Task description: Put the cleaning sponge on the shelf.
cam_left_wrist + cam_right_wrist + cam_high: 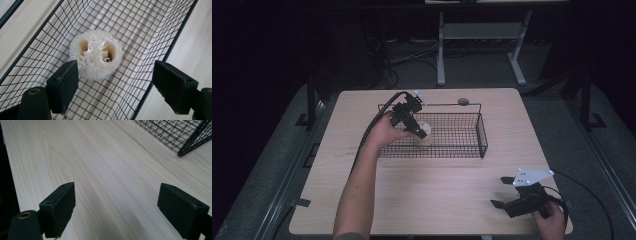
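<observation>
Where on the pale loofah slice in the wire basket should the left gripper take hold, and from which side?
Probably across the rounded outer rim of the pale, porous loofah slice, from above. It lies in the black wire basket with its holed face towards the open left gripper, whose jaws already stand wider than it; one jaw sits beside its edge.

Fibrous loofah [95,55], black wire basket [150,30]

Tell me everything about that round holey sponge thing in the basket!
The loofah slice is a pale cream, round puck of rough, fibrous mesh with a few big holes through its middle. It lies inside the black wire basket, near its left end, on the wire floor. The left gripper hovers open over it, jaws wide apart, not squeezing it.
</observation>
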Tool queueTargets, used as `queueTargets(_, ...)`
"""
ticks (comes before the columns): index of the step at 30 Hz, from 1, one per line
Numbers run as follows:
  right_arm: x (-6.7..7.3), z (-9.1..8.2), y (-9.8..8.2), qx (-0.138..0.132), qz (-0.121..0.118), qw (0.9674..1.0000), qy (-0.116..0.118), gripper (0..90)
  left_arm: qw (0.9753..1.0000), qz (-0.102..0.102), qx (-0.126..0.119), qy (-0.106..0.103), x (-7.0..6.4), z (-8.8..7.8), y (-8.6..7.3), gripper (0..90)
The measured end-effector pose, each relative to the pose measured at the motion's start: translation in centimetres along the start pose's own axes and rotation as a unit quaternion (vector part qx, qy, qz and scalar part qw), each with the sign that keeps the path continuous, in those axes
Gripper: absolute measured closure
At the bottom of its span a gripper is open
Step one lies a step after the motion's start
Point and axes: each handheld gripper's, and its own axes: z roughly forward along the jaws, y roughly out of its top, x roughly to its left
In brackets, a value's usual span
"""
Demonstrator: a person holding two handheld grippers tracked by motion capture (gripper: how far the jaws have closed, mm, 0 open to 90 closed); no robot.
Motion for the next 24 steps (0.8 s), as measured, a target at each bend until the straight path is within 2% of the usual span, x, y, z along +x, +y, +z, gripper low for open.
queueTargets(24, 0.1, 0.1, -0.1, 0.005, 0.002, 1.0, -0.001, 14.2, 0.9996, 0.023, -0.013, -0.011, -2.9, -2.0, -1.3, 20.9)
